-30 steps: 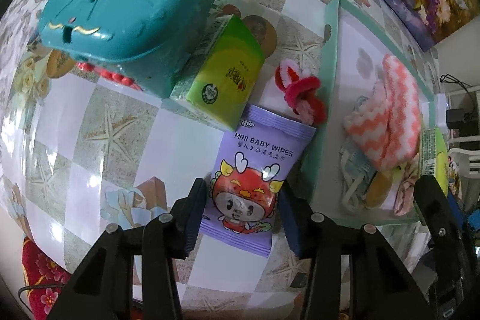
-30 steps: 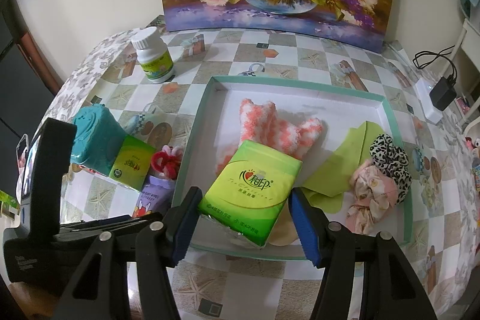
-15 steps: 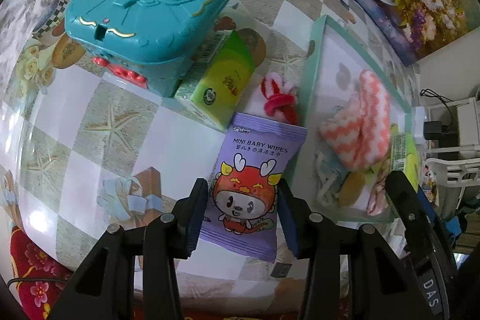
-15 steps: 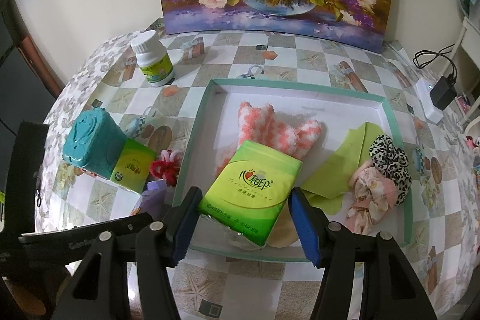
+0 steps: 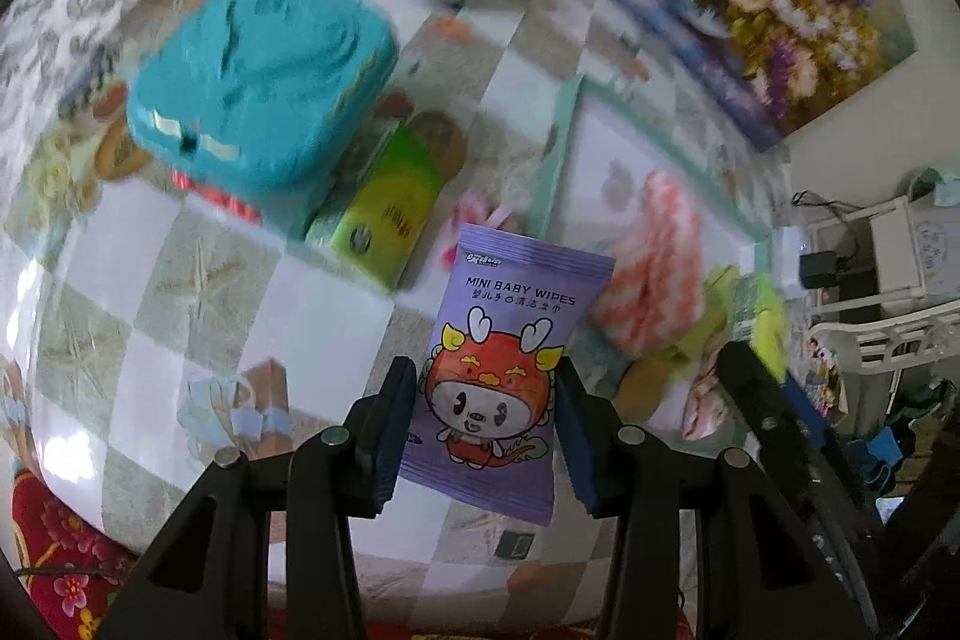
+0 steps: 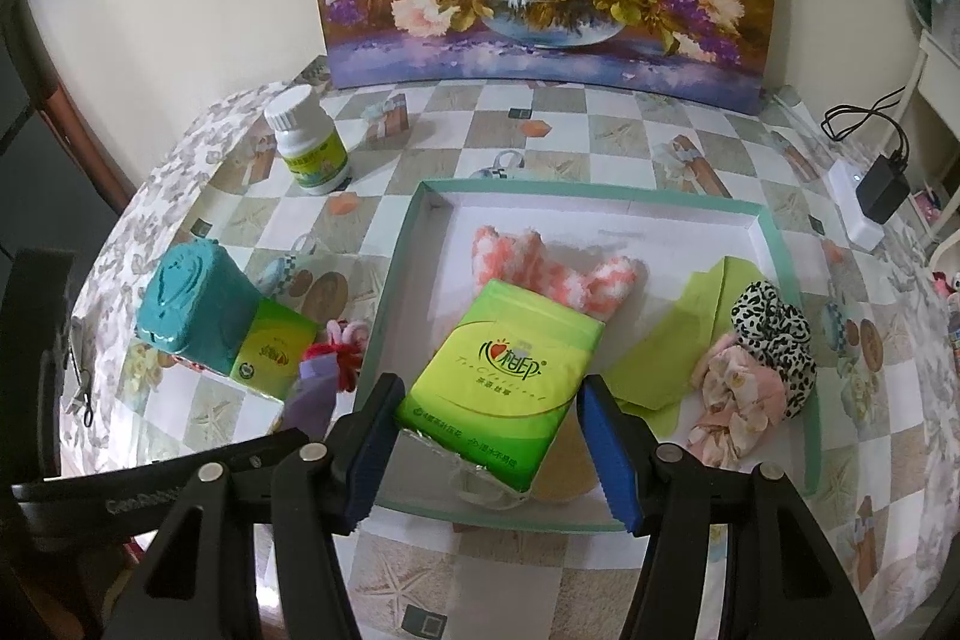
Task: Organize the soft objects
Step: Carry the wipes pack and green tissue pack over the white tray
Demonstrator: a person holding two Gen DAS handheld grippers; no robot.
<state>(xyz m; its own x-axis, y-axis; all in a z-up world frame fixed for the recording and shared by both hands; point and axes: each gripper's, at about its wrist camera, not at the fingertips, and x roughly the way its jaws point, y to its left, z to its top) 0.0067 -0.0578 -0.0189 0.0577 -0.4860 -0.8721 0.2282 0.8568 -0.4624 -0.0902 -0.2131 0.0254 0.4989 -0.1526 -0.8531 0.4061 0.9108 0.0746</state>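
The left hand-held gripper [image 5: 487, 427] is closed on the wipes pack [image 5: 501, 358], pinching its lower half from both sides, and the pack appears lifted clear of the worktop [image 5: 180, 304], tilted toward the tray [image 6: 798, 280]. It looks light and squashy, a slick foil pouch that could slide out if pinched near a crimped end, so the middle of the body, where the fingers [image 5: 393, 430] now sit, seems the sound place to hold it. The right hand-held gripper [image 6: 489, 436] hangs over the tray's near edge with its jaws apart, either side of the tissue pack [image 6: 501, 382] but not pressing on it; that pack lies in the tray over the striped socks [image 6: 552, 274]. A green cloth [image 6: 678, 346] and two scrunchies [image 6: 756, 358] lie toward the tray's right side. Left of the tray, a second tissue pack [image 5: 390, 208] leans against the teal box [image 5: 264, 82], with a red hair tie [image 6: 339, 349] just beside the tray's left wall. Both of those should be soft and easy to squeeze; I'd take the tissues across their narrow sides. A pill bottle [image 6: 309, 142] stands near the worktop's back left corner.
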